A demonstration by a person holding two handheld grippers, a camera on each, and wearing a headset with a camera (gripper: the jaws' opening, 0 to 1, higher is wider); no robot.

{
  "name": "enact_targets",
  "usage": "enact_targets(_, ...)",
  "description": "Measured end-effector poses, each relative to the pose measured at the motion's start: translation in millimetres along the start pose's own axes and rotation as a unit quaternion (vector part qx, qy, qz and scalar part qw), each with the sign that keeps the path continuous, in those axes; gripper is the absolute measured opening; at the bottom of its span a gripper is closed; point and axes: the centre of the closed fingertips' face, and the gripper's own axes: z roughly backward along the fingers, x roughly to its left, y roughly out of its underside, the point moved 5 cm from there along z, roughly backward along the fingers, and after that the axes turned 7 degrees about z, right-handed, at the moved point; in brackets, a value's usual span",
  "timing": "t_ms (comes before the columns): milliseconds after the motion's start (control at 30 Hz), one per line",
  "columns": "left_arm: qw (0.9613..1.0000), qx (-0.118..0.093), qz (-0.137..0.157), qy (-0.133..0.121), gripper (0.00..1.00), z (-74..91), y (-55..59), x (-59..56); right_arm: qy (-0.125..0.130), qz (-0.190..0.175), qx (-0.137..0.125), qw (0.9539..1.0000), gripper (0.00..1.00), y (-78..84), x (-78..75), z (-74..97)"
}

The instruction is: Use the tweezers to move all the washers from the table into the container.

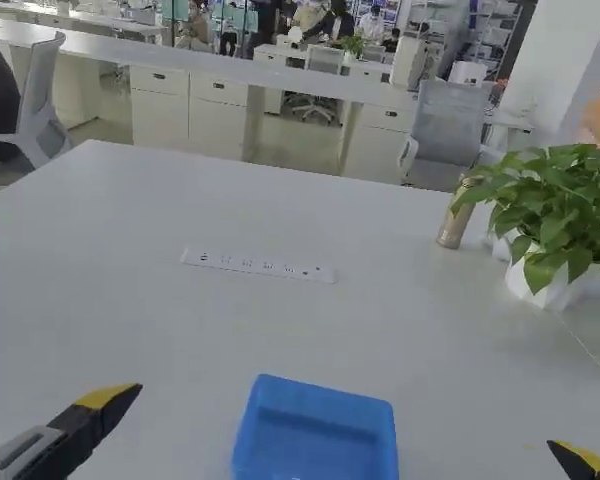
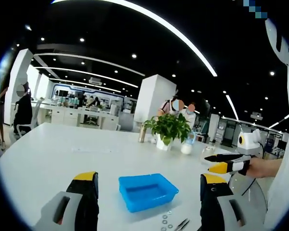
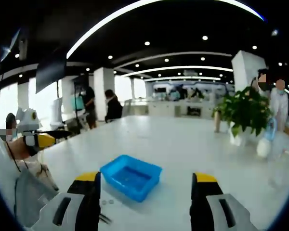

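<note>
- Left tongs (image 2: 148, 179) stand wide and empty; the right tongs (image 3: 147, 177) are wide and empty too.
- Low between the left jaws, the tweezers (image 2: 182, 224) lie on the table (image 2: 62, 154), with a few washers (image 2: 166, 221) just beside them.
- Behind them sits the blue container (image 2: 145, 204).
- I judge the tweezers light and springy, so I would take them at mid-length. The washers look flat and slippery, so pinch one across its rim.

Open white tabletop (image 1: 110, 260) all round shallow blue plastic container (image 1: 315, 432); leafy green potted plant (image 1: 555, 215) and slim metal bottle (image 1: 454, 222) far right.
</note>
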Motion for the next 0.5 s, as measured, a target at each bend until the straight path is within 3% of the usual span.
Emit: enact_targets(500, 0.9998, -0.001, -0.010, 0.018, 0.86, -1.5, -3.2, -9.0, 0.021, -0.005, -0.014, 0.9997, 0.74, -3.0, -2.6, 12.8)
